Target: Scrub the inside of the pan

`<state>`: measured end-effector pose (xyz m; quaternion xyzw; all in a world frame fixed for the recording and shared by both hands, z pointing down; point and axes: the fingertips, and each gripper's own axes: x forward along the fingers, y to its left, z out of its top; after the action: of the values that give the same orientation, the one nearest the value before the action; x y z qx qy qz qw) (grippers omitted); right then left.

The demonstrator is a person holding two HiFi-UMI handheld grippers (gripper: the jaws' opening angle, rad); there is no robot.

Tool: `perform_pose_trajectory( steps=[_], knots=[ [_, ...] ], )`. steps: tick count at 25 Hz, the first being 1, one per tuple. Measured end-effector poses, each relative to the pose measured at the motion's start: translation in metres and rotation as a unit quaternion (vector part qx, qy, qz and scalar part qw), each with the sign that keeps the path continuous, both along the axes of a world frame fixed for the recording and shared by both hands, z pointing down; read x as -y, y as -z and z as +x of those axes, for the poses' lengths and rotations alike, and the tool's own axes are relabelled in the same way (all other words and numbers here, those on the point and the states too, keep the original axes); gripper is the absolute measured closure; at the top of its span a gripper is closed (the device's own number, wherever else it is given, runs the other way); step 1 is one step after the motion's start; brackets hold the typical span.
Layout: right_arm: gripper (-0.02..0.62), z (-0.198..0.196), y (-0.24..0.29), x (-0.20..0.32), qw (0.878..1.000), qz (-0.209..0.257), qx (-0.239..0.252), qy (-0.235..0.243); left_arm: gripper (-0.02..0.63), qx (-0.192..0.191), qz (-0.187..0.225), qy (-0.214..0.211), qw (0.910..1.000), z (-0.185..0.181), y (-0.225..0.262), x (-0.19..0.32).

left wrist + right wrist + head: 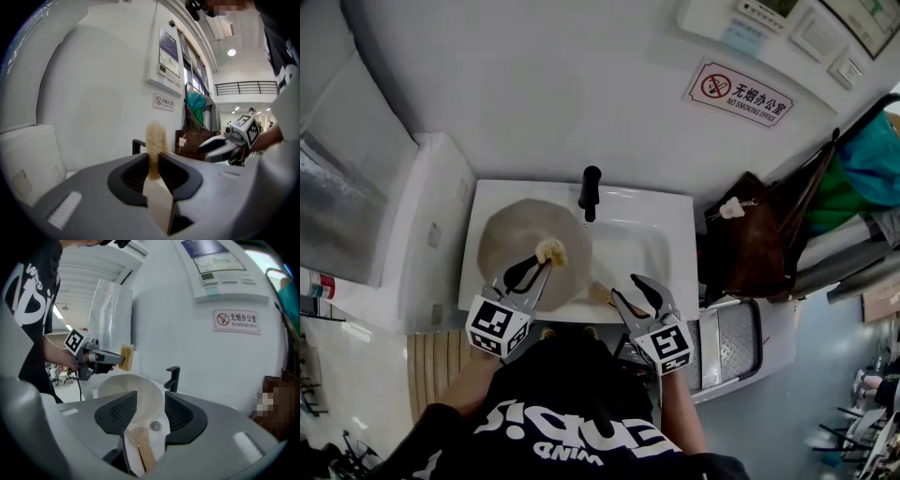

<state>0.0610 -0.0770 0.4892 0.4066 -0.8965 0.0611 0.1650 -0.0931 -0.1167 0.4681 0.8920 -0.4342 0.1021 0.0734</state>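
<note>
Left tongs (153, 161) pinch the scourer (155, 136) over the pan (511, 239) for scrubbing; right tongs (150, 398) gape above its handle (143, 453), likely to steady it

The place is shown to be an office washing corner. A white sink (649, 246) with a black faucet (590, 192) is set against a plain white wall. Above the sink to its right, a sign (741, 94) reading "NO SMOKING OFFICE" and a control panel (741, 28) are mounted. Beyond the sink's right side, a railed gallery (243, 87) and ceiling lights (231, 52) are seen.
</note>
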Motion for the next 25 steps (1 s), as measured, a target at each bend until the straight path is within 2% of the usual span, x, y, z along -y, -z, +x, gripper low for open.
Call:
perform_pose_trajectory(
  steps=[4, 8, 14, 25],
  knots=[
    [0.423, -0.006, -0.04, -0.003, 0.996, -0.047, -0.051, 0.053, 0.543, 0.001, 0.0, -0.003, 1.0, 0.004, -0.003, 0.005],
    [0.423, -0.011, -0.082, -0.006, 0.985, -0.094, -0.111, 0.098, 0.543, 0.004, -0.004, -0.007, 1.0, 0.009, -0.008, 0.008],
    [0.425, -0.009, -0.138, -0.017, 0.965, -0.137, -0.183, 0.126, 0.543, 0.008, -0.015, -0.011, 0.9998, 0.013, -0.018, 0.012],
    [0.425, -0.007, -0.188, -0.024, 0.946, -0.229, -0.176, 0.145, 0.543, 0.014, -0.031, -0.016, 0.9993, 0.014, -0.031, 0.012]
  ],
)
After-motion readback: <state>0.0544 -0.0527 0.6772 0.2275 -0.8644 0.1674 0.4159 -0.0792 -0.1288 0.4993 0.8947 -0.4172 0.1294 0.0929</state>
